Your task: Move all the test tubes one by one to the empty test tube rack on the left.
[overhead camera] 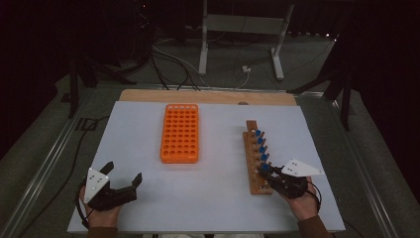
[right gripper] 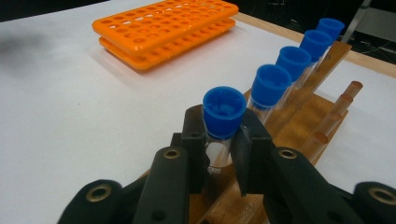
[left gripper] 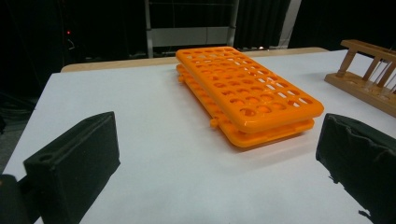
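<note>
My right gripper [right gripper: 223, 140] clamps the nearest blue-capped tube [right gripper: 223, 116] in the wooden rack [overhead camera: 257, 168] at four o'clock: five tubes. One orange rack [overhead camera: 180, 133], twelve o'clock. Left gripper [overhead camera: 121, 176] gapes.

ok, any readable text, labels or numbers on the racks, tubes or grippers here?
None can be read.
Orange rack: no print or numbering shows by its holes.
Wooden rack: bare wood, no marks.
Blue-capped tube that the right gripper is shut on: the cap is blank and no label shows on the glass.
Left gripper: only white dots on its grey plate, no lettering.
</note>
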The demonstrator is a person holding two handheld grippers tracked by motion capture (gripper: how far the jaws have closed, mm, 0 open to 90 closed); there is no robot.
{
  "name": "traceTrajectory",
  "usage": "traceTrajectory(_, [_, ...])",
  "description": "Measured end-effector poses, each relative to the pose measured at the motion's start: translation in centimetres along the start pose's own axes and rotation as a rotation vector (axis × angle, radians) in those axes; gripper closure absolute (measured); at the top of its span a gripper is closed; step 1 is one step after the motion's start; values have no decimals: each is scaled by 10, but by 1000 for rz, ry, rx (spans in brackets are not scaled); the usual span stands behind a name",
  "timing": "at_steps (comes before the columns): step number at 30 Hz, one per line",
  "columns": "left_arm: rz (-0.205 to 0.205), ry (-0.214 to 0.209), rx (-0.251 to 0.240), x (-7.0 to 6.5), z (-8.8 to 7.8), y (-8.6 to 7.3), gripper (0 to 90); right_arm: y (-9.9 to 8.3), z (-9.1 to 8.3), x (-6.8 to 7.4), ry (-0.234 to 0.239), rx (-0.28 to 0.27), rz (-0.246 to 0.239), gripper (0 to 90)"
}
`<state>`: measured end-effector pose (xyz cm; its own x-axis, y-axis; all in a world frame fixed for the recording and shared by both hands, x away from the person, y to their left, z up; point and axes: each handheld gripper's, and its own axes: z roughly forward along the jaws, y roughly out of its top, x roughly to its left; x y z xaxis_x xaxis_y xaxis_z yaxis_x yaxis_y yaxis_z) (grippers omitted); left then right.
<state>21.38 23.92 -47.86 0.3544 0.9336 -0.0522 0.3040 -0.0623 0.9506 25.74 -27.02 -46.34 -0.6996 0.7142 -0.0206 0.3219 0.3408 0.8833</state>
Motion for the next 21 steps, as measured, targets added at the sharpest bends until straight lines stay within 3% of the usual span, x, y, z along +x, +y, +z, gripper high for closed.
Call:
traceTrajectory(16, [16, 11, 17, -2, 2, -2, 6, 24, -17, 0, 4, 5, 7, 771])
traceTrajectory(21, [33, -17, 25, -4, 3, 0, 6, 35, -25, 1, 3, -2, -8, 771])
